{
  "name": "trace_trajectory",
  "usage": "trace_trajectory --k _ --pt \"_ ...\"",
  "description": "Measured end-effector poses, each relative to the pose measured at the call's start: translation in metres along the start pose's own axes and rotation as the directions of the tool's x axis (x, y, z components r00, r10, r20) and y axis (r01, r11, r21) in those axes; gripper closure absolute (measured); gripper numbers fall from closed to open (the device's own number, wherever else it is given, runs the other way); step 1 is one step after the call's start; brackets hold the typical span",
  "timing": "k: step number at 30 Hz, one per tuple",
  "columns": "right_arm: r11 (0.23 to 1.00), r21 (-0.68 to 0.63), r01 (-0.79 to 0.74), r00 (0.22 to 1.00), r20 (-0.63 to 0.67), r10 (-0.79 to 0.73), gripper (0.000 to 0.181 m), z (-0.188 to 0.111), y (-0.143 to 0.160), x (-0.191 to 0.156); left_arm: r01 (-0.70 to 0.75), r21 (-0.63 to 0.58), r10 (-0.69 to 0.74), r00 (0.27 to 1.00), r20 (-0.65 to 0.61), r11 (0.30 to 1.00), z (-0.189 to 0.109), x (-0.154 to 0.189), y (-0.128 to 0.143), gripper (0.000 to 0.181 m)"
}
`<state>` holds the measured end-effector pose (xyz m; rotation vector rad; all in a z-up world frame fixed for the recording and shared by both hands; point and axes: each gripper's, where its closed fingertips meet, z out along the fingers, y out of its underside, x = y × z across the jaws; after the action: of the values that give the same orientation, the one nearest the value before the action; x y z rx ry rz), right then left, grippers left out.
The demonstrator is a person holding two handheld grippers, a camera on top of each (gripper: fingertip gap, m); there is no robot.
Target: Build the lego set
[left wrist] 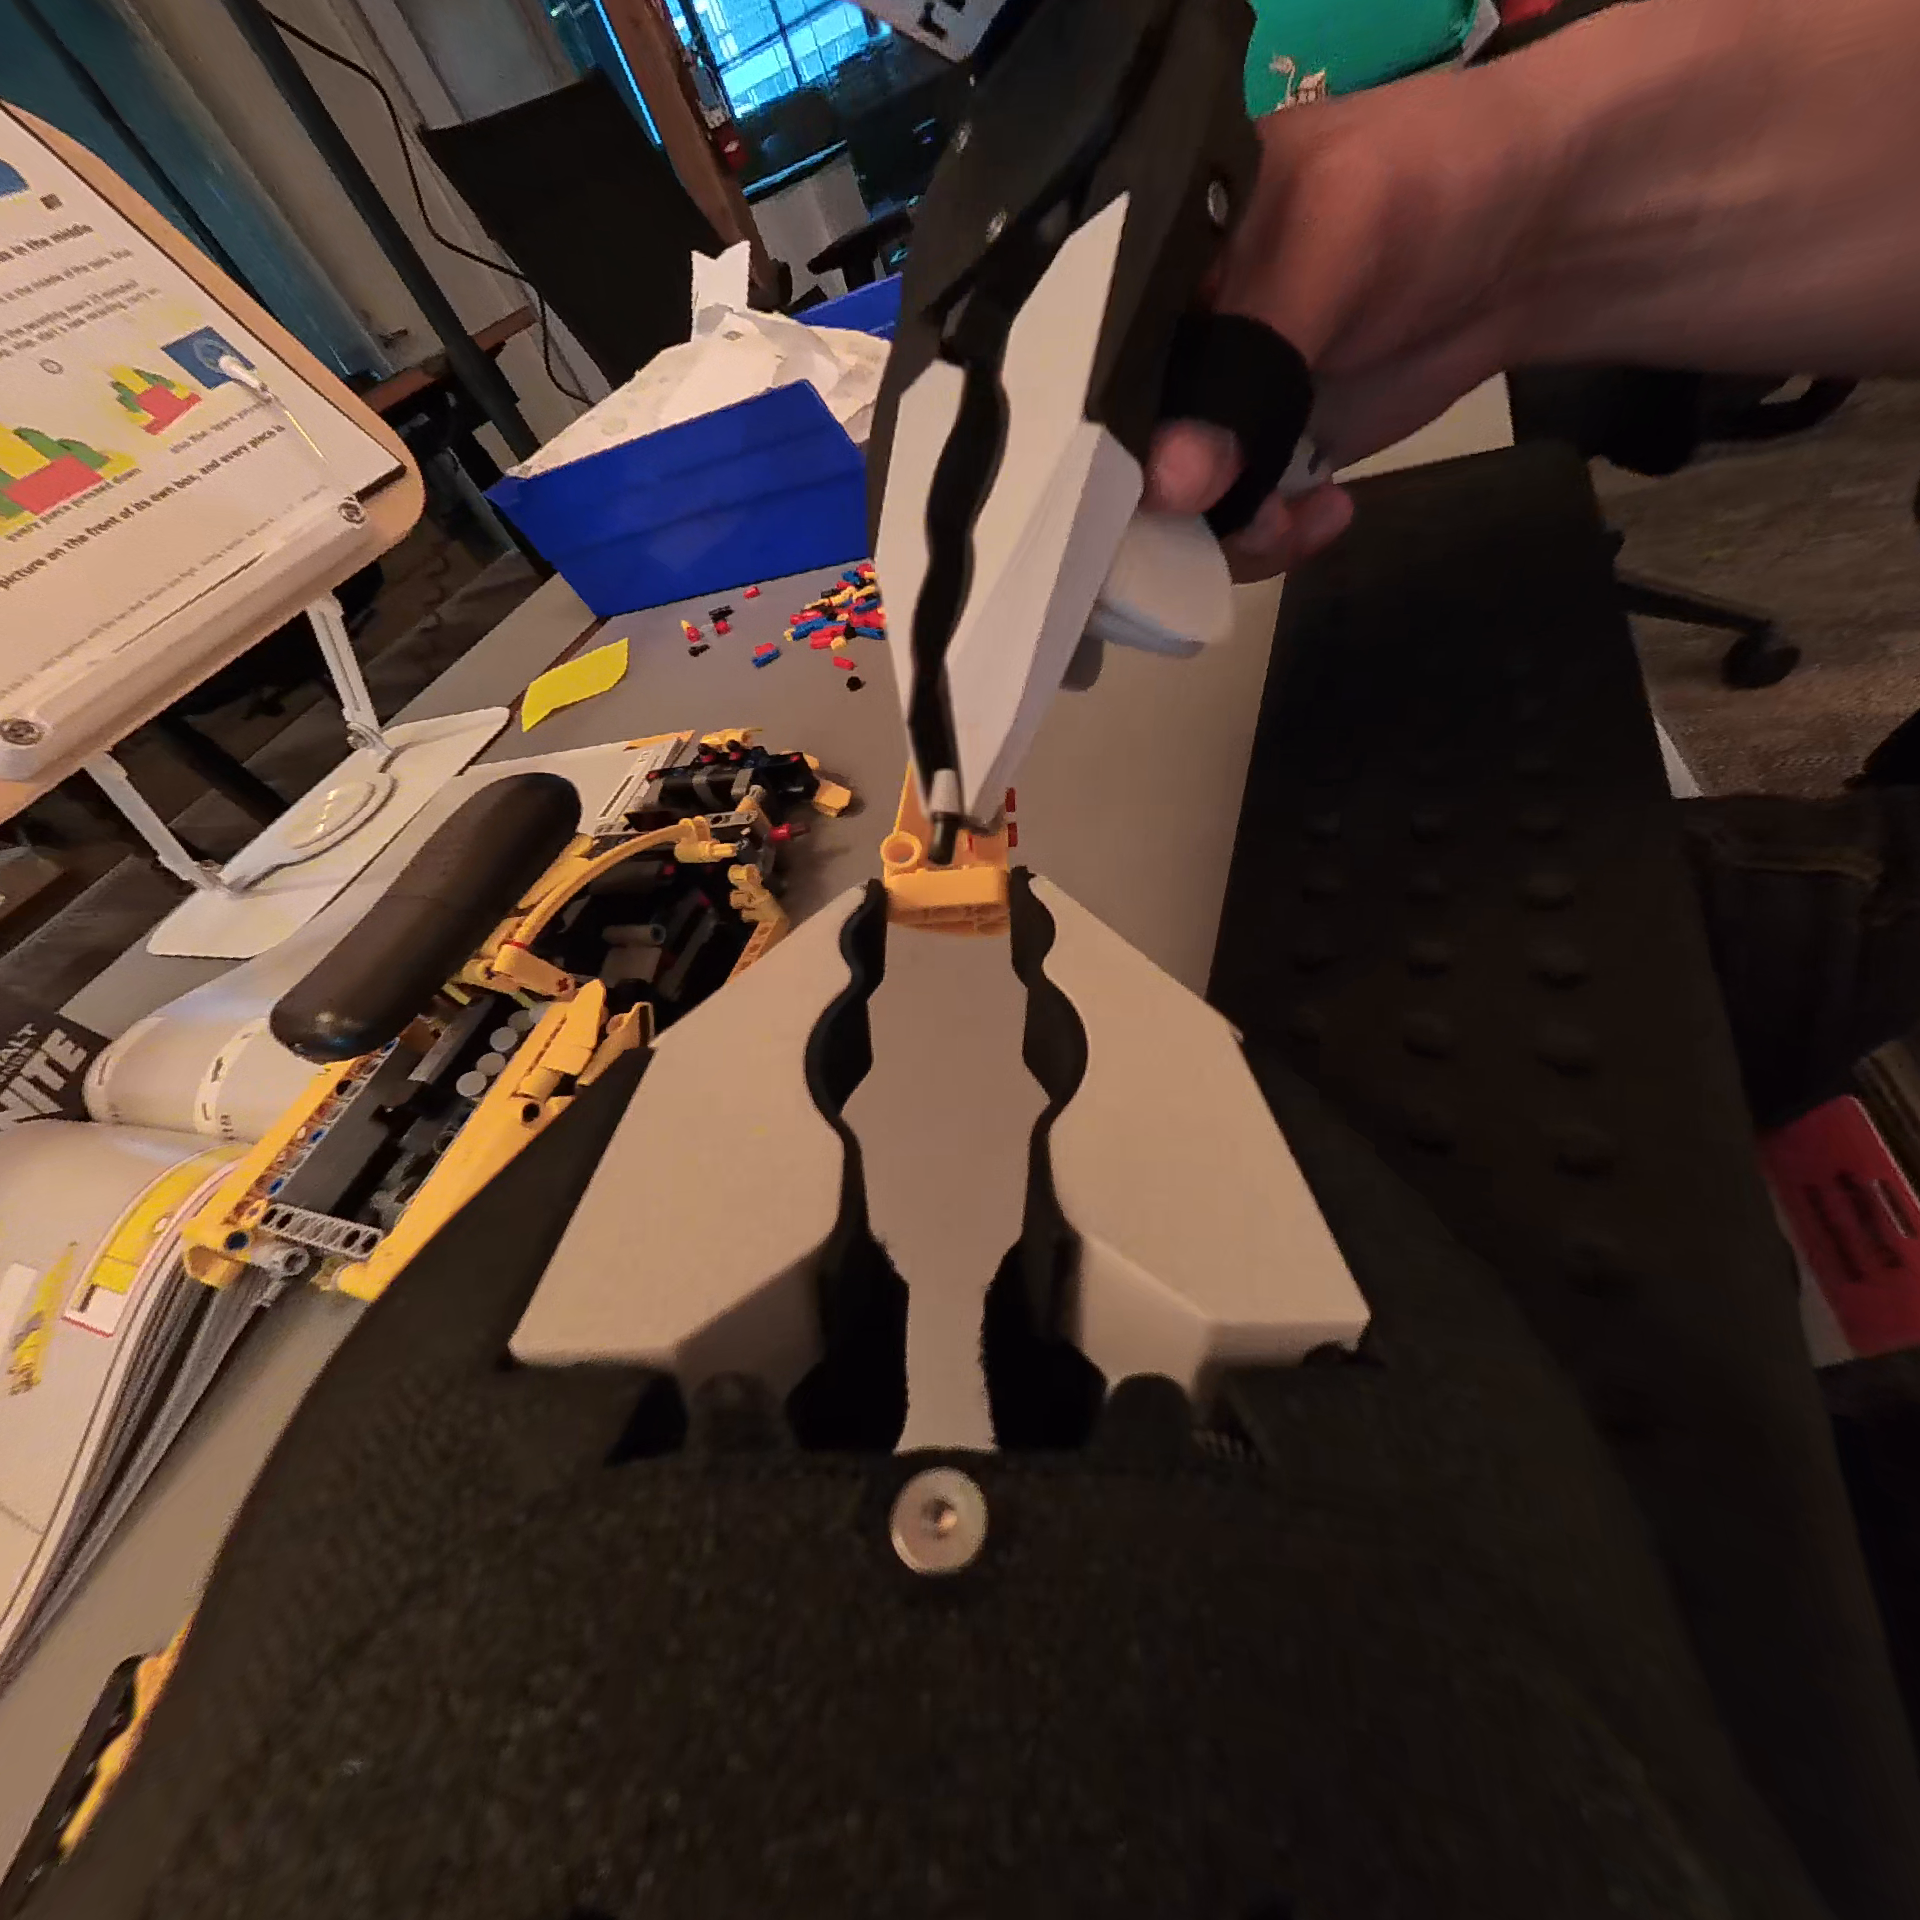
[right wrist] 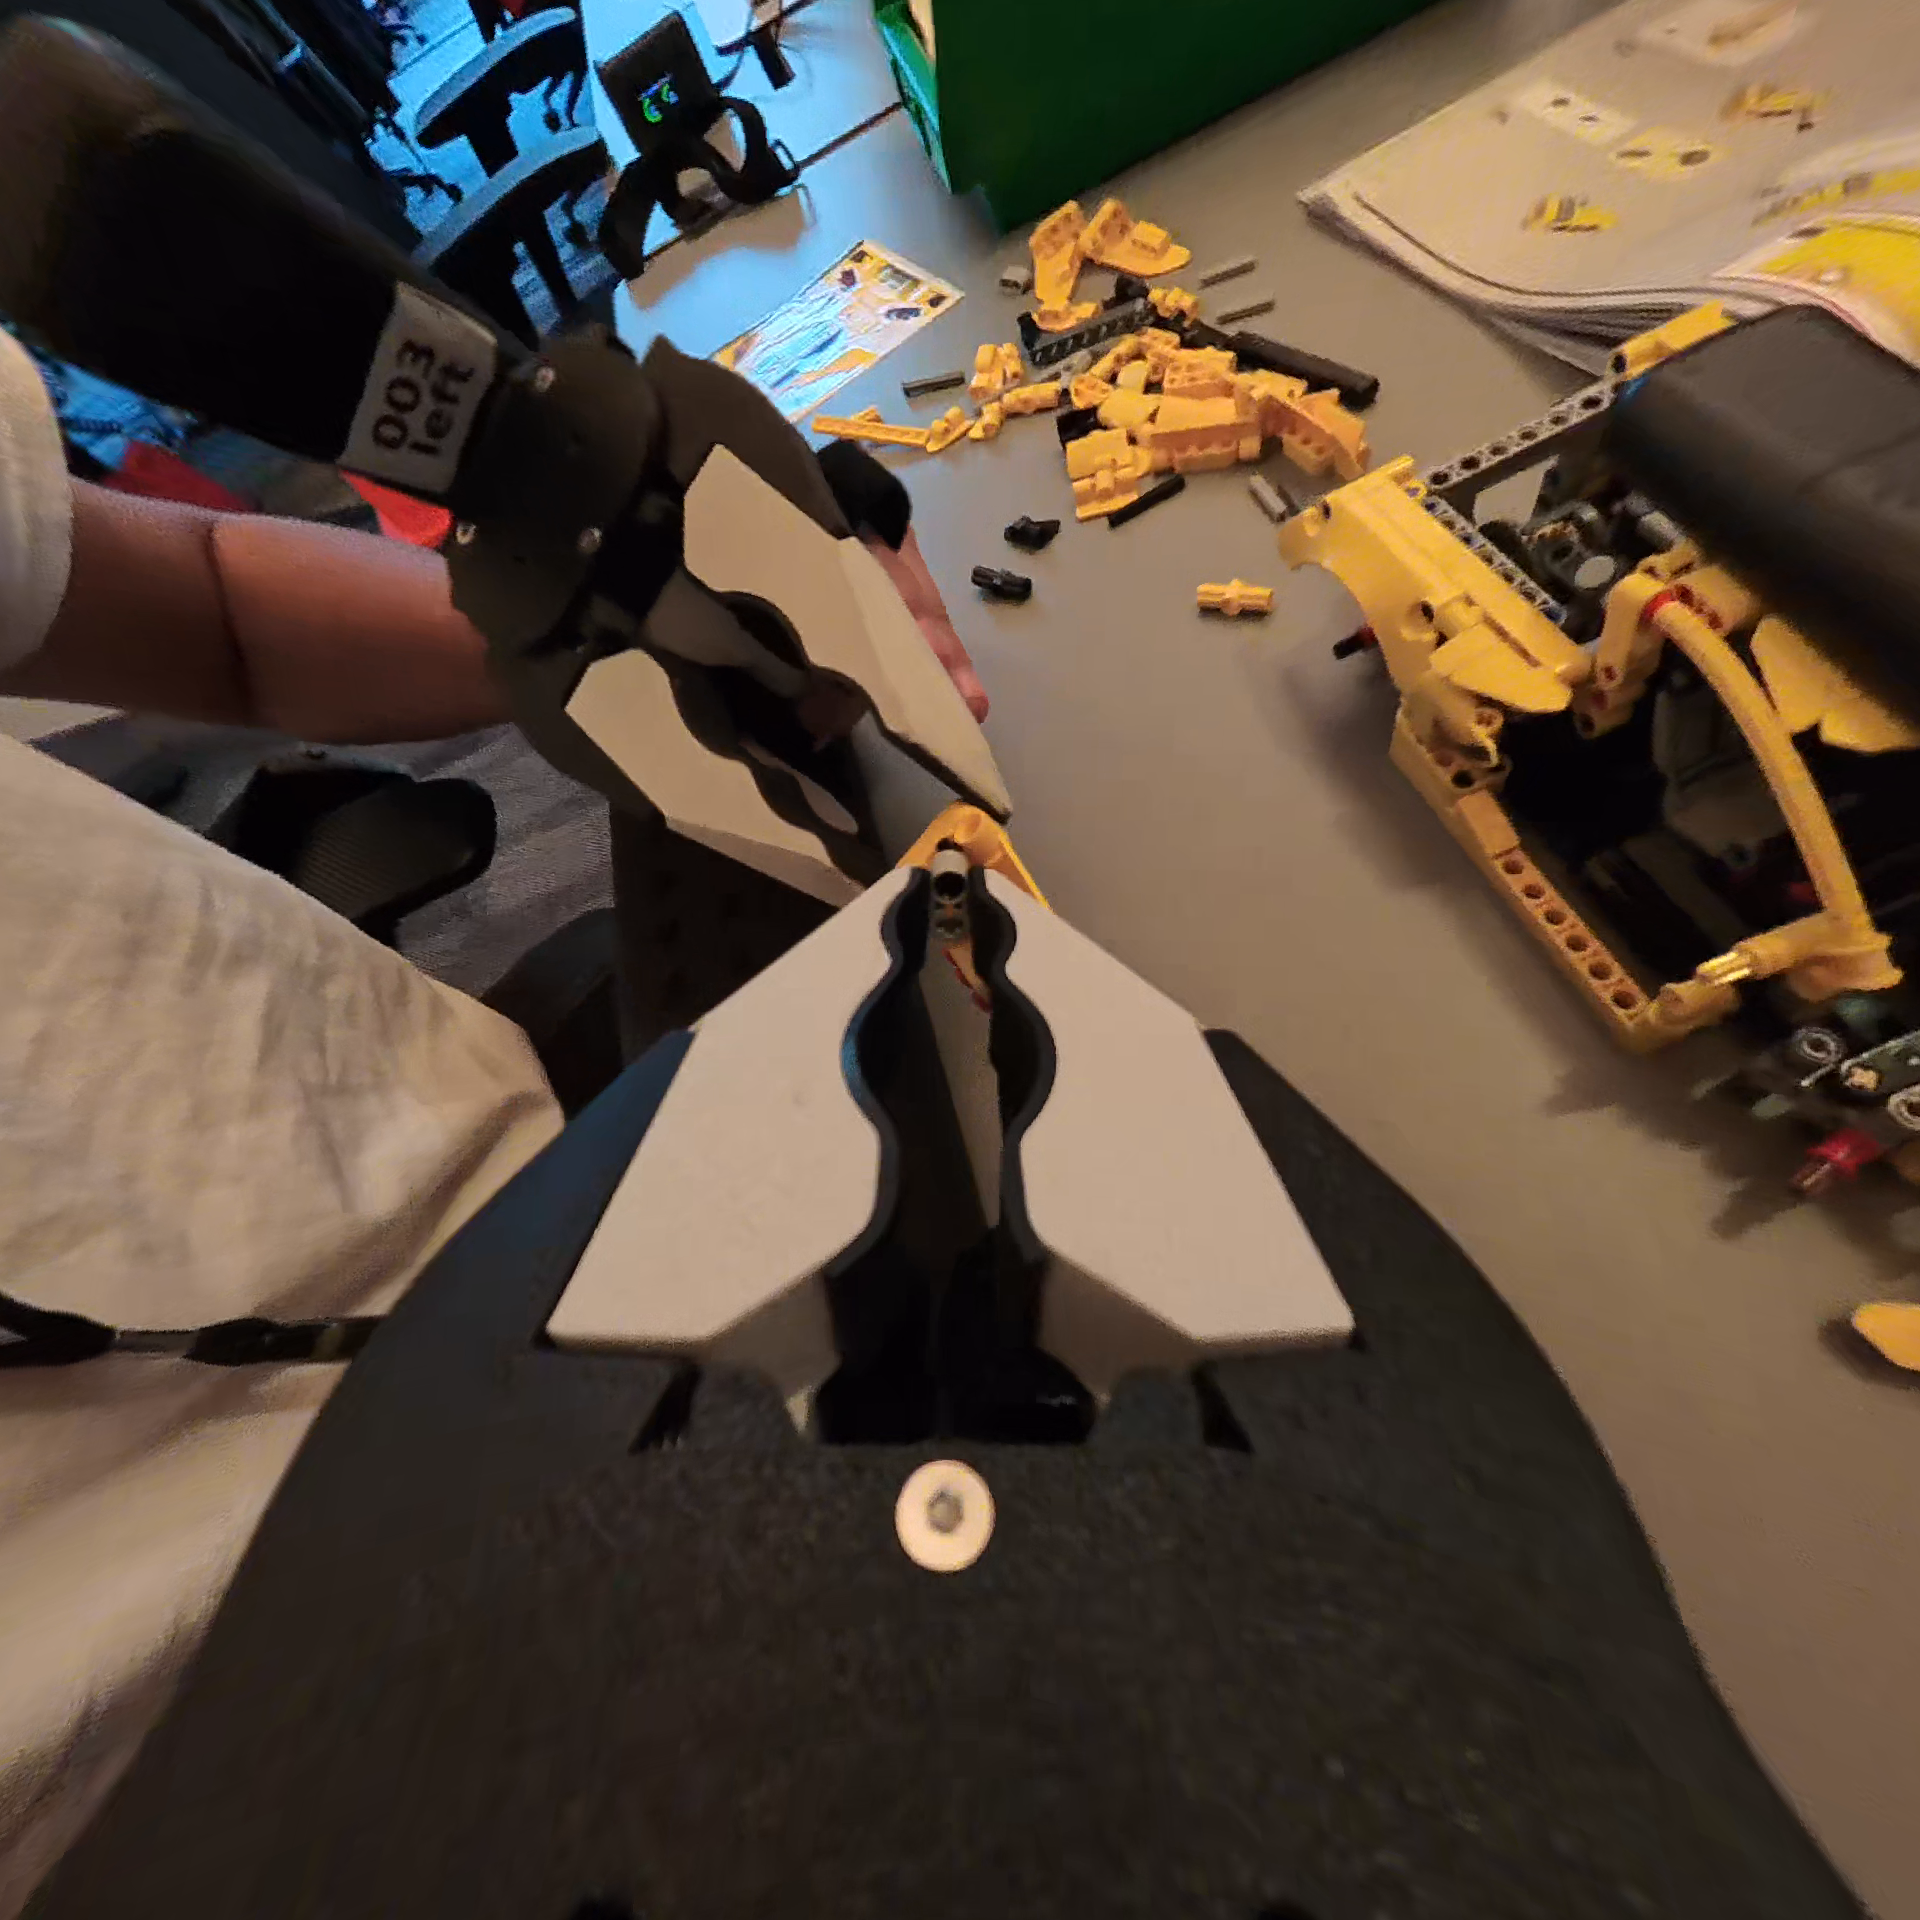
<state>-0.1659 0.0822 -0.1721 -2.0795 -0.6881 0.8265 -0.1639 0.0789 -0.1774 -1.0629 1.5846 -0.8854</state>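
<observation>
My left gripper (left wrist: 948,888) is shut on a small yellow Technic piece (left wrist: 904,854) and holds it above the grey table. My right gripper (left wrist: 956,800) comes down from above, shut on a small grey and black pin (left wrist: 943,808) whose end sits at a hole of the yellow piece. In the right wrist view, my right gripper (right wrist: 951,883) clamps the pin (right wrist: 948,896) at its tips. The left gripper (right wrist: 935,842) holds the yellow piece (right wrist: 974,831) just beyond, mostly hidden. The partly built yellow model (left wrist: 520,987) lies on the table to the left.
The model (right wrist: 1558,707) carries a black oblong part (left wrist: 426,914). Loose yellow pieces (right wrist: 1164,405), an open instruction booklet (right wrist: 1558,177), a sticker sheet (right wrist: 842,322) and a green box (right wrist: 1091,83) lie around. A blue bin (left wrist: 707,488), small coloured pins (left wrist: 831,623) and a sign stand (left wrist: 156,416) stand farther off. Left and right tips are no more than a few centimetres apart.
</observation>
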Motion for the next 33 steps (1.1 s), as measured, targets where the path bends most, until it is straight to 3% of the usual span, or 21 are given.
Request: trace_trajectory --k 6,11,17,23,28,33 --pt "0.954 -0.041 -0.298 0.948 0.104 0.3 0.176 0.0 -0.002 0.001 -0.137 -0.033 0.14 0.985 0.1 0.99 0.001 -0.005 0.001 0.158" --pt "0.943 -0.096 -0.32 0.943 0.063 0.326 0.175 0.004 0.002 0.004 -0.192 -0.065 0.199 0.971 0.135 0.979 0.0 -0.005 0.001 0.158" --pt "0.931 -0.171 -0.322 0.93 0.126 0.345 0.175 -0.001 0.003 -0.004 -0.213 -0.055 0.219 0.967 0.132 0.975 0.001 0.0 -0.003 0.158" --pt "0.901 -0.162 -0.402 0.861 0.267 0.432 0.176 -0.005 -0.002 -0.008 -0.133 -0.001 0.133 0.985 0.115 0.991 -0.002 0.0 -0.012 0.158" --pt "0.847 -0.171 -0.503 0.753 0.394 0.527 0.176 -0.01 -0.003 -0.01 -0.048 0.042 0.045 0.996 0.083 0.998 0.0 0.002 -0.019 0.158" --pt "0.865 -0.051 -0.499 0.786 0.394 0.477 0.176 -0.006 -0.007 -0.001 -0.005 0.033 0.002 0.996 0.086 0.999 0.001 -0.003 -0.016 0.158"
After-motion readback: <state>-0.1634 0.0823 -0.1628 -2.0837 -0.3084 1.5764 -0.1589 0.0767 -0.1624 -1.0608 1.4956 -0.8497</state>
